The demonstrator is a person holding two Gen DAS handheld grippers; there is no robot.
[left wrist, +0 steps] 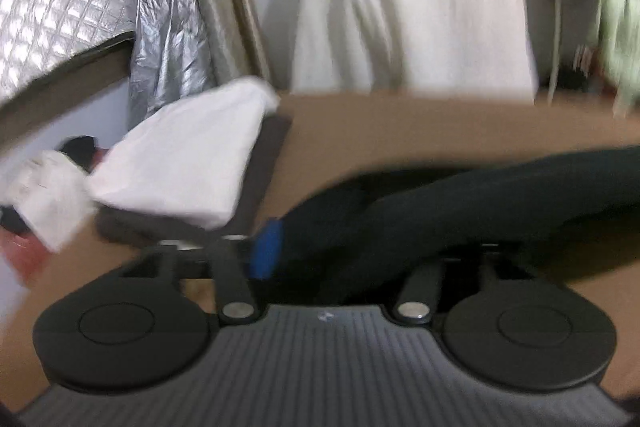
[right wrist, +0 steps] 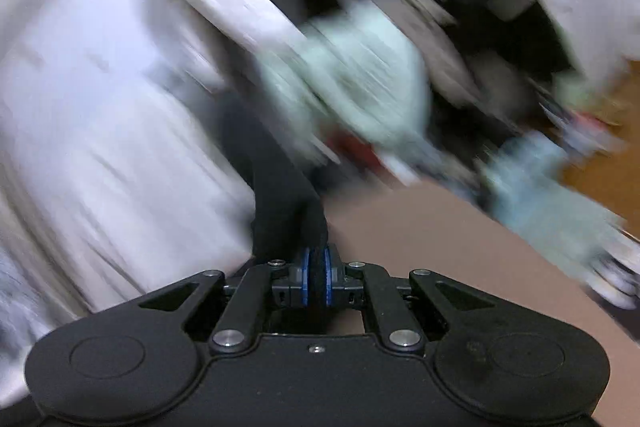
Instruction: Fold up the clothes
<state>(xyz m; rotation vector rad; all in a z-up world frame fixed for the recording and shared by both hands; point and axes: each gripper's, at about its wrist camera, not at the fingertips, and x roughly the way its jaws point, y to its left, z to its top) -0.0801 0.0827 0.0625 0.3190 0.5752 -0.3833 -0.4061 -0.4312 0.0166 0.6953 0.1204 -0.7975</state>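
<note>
Right-wrist view, though smeared by motion blur, shows the right gripper (right wrist: pixel 316 277) with its blue-padded jaws pressed together on a strip of black soft cloth garment (right wrist: pixel 280 195), which rises from the pinch and hangs taut in front of the brown flat tabletop (right wrist: pixel 420 227); my reading is that the tight pinch on an edge keeps the fabric from slipping while it is carried or stretched. Left-wrist view shows the left gripper (left wrist: pixel 320 251) low over that same tabletop, with a thick roll of the black garment lying across its mouth and one blue pad (left wrist: pixel 266 251) visible at the cloth's left end; the other pad is buried under fabric, so I cannot tell whether this claw is nipping the cloth or merely lies under it. Holding the garment at two points would let it be spread or doubled over the tabletop, which fits folding, but how far that fold has gone is not settled here. Toward the left edge of the tabletop sits a white folded cloth (left wrist: pixel 180 155) on a dark flat piece, looking like a finished stack. Beyond the tabletop's far edge hangs a cream draped fabric (left wrist: pixel 412 11), with a silver crinkled foil sheet (left wrist: pixel 168 27) to its left.
</note>
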